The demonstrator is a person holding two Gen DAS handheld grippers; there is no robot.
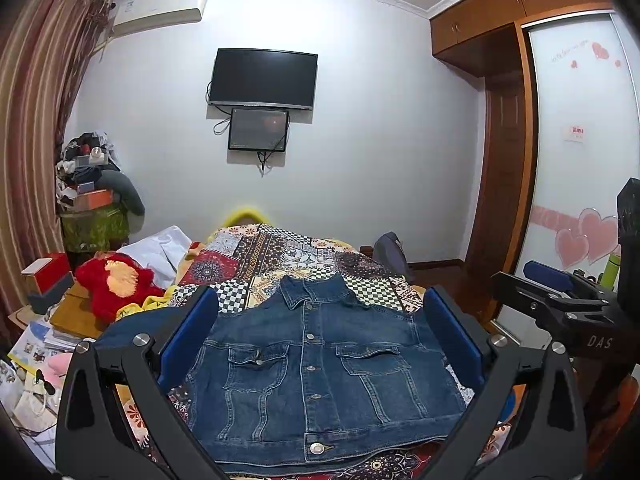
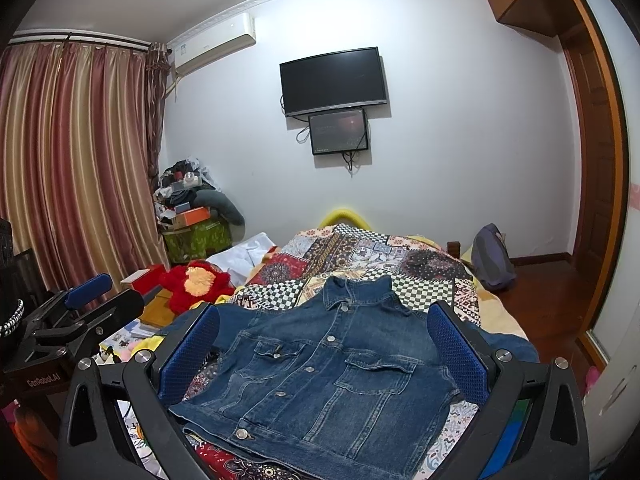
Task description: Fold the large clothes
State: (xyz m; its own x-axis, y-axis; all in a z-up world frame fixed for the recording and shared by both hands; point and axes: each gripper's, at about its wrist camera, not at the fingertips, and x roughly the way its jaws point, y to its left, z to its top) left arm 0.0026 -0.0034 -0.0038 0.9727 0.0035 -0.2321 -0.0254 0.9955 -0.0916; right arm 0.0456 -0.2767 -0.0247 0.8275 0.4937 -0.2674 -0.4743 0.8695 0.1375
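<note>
Nearest the lens in the left wrist view: left gripper (image 1: 320, 344), jaws spread wide, blue pads (image 1: 188, 340) far apart, nothing between them and nothing touched. Hovering above the near hem of the denim jacket (image 1: 320, 368), well clear of the cloth.

Same in the right wrist view: right gripper (image 2: 323, 346), jaws spread just as wide, textured blue pads (image 2: 456, 344) empty, no contact with anything. Visible also at the right edge of the left wrist view (image 1: 560, 296), jaws parted, off to the side of the jacket; likewise the left gripper at the left edge of the right wrist view (image 2: 80, 304), holding nothing.

Denim jacket (image 2: 324, 376) lying flat on the patchwork bedspread (image 1: 288, 260), front side up, buttoned, collar toward the far wall, hem toward the cameras, two chest pockets showing. Sleeves apparently tucked or trailing to the sides; one dark blue fold visible past the right edge of the body (image 2: 508, 344). Bedspread (image 2: 360, 252) covering the bed under and beyond the jacket.

Beside the bed to the left, red plush toy (image 1: 116, 284) among books and boxes. On the far wall, dark television (image 1: 264, 78) with a smaller screen (image 1: 259, 129) just below it. Striped curtains (image 2: 76, 160) at left, wooden wardrobe (image 1: 500, 120) at right.
</note>
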